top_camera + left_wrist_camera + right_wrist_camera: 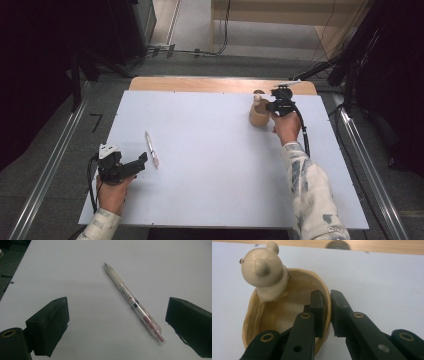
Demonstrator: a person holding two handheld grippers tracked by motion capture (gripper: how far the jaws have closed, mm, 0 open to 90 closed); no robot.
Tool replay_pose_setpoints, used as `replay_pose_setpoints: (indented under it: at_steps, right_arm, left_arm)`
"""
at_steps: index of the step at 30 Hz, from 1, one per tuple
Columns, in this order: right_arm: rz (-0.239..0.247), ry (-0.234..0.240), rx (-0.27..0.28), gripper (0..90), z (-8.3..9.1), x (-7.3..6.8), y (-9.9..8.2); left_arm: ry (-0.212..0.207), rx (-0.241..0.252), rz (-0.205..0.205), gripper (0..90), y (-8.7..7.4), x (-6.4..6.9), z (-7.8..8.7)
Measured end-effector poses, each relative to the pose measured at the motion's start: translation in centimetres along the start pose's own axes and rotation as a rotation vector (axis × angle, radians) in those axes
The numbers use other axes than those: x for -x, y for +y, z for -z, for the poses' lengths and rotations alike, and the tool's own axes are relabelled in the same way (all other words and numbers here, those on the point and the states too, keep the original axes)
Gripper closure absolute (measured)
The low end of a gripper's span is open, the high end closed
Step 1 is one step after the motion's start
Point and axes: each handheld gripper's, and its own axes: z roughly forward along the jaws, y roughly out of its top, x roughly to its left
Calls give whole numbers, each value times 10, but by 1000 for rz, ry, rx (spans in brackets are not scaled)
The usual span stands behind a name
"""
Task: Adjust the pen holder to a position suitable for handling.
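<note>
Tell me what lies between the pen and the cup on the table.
Nothing: in the high view, the stretch of white table between the pen and the cup is bare. The right gripper pinches the cup's wall.

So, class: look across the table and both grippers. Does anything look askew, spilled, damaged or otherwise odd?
Nothing is spilled or visibly broken. The pen lies flat on the white table, between the open jaws of the left gripper. The right gripper is clamped on the rim of the bear-figure cup, one jaw inside the wall, one outside.
</note>
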Motion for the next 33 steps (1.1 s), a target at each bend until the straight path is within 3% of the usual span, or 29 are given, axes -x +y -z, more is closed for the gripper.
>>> replay_pose_setpoints:
  at_steps: [1, 5, 11, 20, 26, 28, 29, 33]
  right_arm:
    - [0, 0, 0, 795, 0, 0, 0]
    - [-42, -27, -7, 795, 7, 27, -6]
    - [-59, -33, -29, 796, 14, 45, -10]
    - [-63, -55, -47, 797, 21, 60, -14]
    - [-58, -57, -41, 783, 20, 60, -14]
    - [-65, -49, -37, 739, 19, 61, -14]
    - [-74, -26, -29, 666, 19, 63, -15]
    - [-77, -1, -4, 579, 22, 64, -16]
  left_arm:
    - [0, -1, -2, 55, 0, 0, 0]
    - [0, -3, -6, 55, 0, 2, -1]
    - [1, -5, -6, 55, 0, 1, -1]
    - [-2, -2, -3, 55, 0, 1, -1]
    - [0, -9, -6, 55, -1, 2, -1]
    - [3, -9, -6, 55, -1, 1, -1]
    - [4, -9, -5, 55, -1, 1, -1]
    - [1, -6, -2, 55, -1, 0, -1]
